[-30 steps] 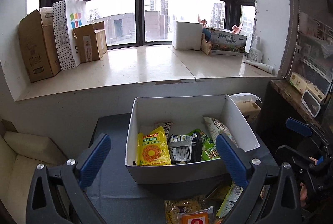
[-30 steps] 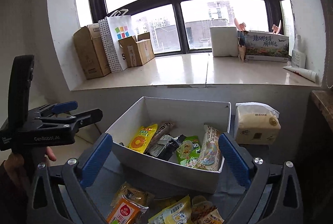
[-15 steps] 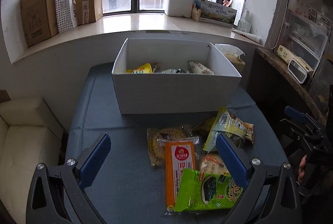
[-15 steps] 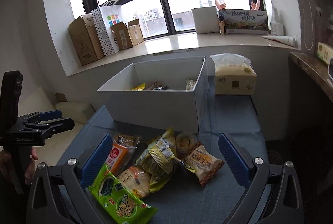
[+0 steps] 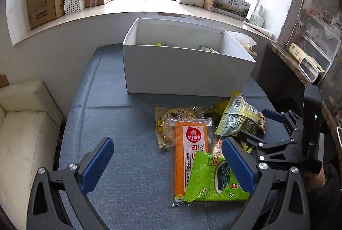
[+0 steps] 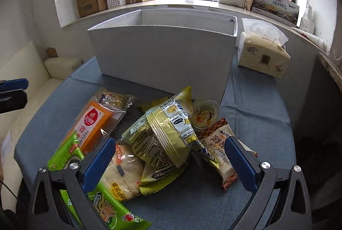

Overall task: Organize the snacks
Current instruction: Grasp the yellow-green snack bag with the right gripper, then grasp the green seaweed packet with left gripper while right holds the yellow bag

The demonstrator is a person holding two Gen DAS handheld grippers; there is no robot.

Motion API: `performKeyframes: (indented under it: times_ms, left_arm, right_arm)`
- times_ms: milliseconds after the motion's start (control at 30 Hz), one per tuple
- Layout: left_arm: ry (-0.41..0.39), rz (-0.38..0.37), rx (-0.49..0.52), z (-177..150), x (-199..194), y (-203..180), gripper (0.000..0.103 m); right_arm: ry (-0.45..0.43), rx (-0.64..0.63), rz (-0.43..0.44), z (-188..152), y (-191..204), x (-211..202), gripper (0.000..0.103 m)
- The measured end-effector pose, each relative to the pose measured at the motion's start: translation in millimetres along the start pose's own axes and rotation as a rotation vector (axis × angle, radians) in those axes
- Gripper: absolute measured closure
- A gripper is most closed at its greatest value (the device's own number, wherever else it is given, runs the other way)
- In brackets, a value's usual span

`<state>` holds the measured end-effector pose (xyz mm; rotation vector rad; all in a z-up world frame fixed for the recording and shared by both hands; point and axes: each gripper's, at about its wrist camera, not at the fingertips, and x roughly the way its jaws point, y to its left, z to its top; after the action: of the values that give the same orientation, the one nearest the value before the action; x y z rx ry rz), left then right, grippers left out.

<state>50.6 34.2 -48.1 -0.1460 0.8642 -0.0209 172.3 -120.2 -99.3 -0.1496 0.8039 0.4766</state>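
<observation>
1. The left gripper (image 5: 168,162) hangs released above the blue cloth-covered table (image 5: 119,123), its blue pads spread wide with nothing between them.
2. Ahead of it and slightly to its right lies the snack pile: an orange cake packet (image 5: 190,150) lies lengthwise, reaching back between the fingers, and a bright green seaweed packet (image 5: 211,180) overlaps its near end, partly behind the right finger.
3. Beyond the orange packet a clear cookie bag (image 5: 171,118) lies partly under it; to the right of that, a yellow-green bag (image 5: 237,118) rests on other packets.
4. Farther ahead stands the white box (image 5: 183,71), open on top; only the tips of a few snacks show over its rim.
5. The right gripper (image 6: 168,162) is likewise released, jaws wide, low over the same pile.
6. Directly between its fingers sits the yellow-green bag (image 6: 164,133), on top of a pale bread packet (image 6: 126,172) near the left pad.
7. A small jelly cup (image 6: 205,114) and a brown-edged wafer packet (image 6: 222,150) lie ahead near the right pad.
8. The white box (image 6: 162,54) stands just beyond the pile, with a tissue pack (image 6: 263,54) to its right.
</observation>
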Motion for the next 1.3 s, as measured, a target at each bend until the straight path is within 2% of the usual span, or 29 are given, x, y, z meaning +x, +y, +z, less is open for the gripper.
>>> performKeyframes:
  times_ms: [133,200,233,333,600,700,833,967,1033,1133,1300]
  left_arm:
    - [0.046,0.008,-0.007,-6.4,11.6,4.8,0.000]
    - [0.067,0.007,-0.010,-10.1,17.4,5.8,0.000]
    - [0.075,0.005,-0.012,-11.9,20.2,5.9,0.000]
    - [0.109,0.000,-0.013,-16.8,30.4,4.1,0.000]
    - [0.177,-0.033,-0.015,-20.8,51.8,-14.1,0.000]
    - [0.176,-0.052,0.032,-24.4,49.4,-27.7,0.000]
    - [0.125,-0.068,0.209,-28.9,37.9,-56.0,0.000]
    - [0.109,-0.187,0.526,-35.9,26.5,-87.7,0.000]
    - [0.139,-0.237,0.691,-39.6,27.4,-98.6,0.000]
    - [0.186,-0.273,0.888,-46.1,31.9,-109.6,0.000]
    - [0.271,-0.357,1.079,-51.8,41.8,-124.2,0.000]
  right_arm:
    - [0.069,-0.041,-0.023,1.0,3.2,22.1,0.001]
    - [0.066,-0.041,0.014,-1.0,3.7,24.0,0.022]
    - [0.063,-0.033,0.015,-1.4,3.2,23.2,0.023]
    - [0.059,-0.023,0.031,-3.8,3.1,18.6,0.037]
    - [-0.056,0.075,0.039,-6.5,-17.8,-20.7,0.040]
    - [-0.100,0.119,0.039,-6.0,-32.3,-40.5,0.040]
    - [-0.147,0.191,0.067,-10.3,-50.2,-66.5,0.040]
    - [-0.166,0.228,0.070,-21.2,-60.3,-87.7,0.040]
    - [-0.170,0.235,0.070,-26.2,-63.1,-95.6,0.040]
    - [-0.176,0.254,0.066,-34.3,-67.1,-104.1,0.040]
    - [-0.181,0.290,0.079,-46.4,-71.9,-110.8,0.040]
